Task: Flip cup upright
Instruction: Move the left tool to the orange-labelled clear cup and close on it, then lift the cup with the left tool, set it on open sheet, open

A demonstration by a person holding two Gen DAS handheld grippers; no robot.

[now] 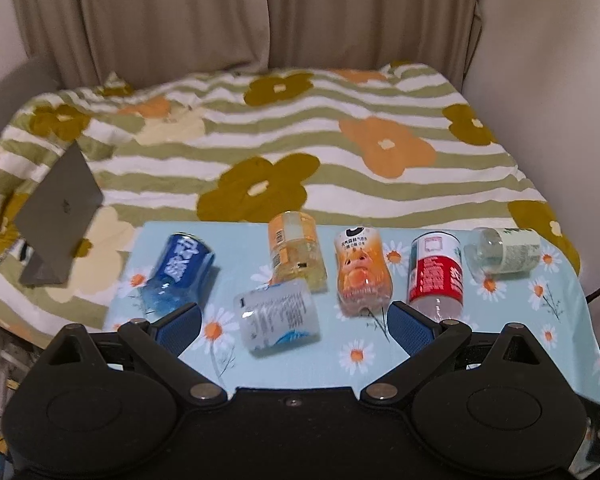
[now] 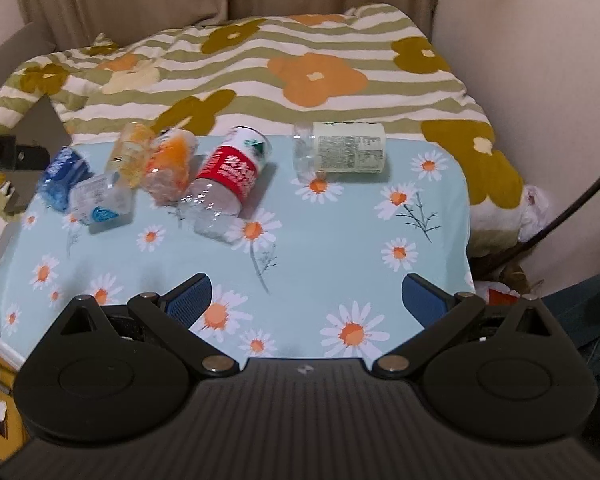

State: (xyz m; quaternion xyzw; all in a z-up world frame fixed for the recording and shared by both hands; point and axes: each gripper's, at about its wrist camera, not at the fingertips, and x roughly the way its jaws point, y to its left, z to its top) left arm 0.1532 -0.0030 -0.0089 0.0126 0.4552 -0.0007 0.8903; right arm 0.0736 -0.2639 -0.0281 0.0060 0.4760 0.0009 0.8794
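Note:
Several cut-bottle cups lie on their sides on a light-blue daisy cloth [image 1: 356,360]. In the left wrist view, from the left: a blue-label cup [image 1: 176,276], a white-label cup [image 1: 278,318] nearest me, a yellow cup [image 1: 294,248], an orange cup [image 1: 362,270], a red-label cup [image 1: 436,272] and a pale-green-label cup [image 1: 504,254]. My left gripper [image 1: 294,326] is open and empty, its pads either side of the white-label cup. In the right wrist view my right gripper [image 2: 306,300] is open and empty over bare cloth [image 2: 380,240], short of the red-label cup [image 2: 230,180] and pale-green-label cup [image 2: 342,152].
The cloth covers a small table in front of a bed with a striped floral quilt [image 1: 300,136]. A grey laptop [image 1: 58,208] stands half open on the bed at left. A wall [image 1: 560,120] is close on the right, curtains behind. A dark cable [image 2: 572,212] hangs right of the table.

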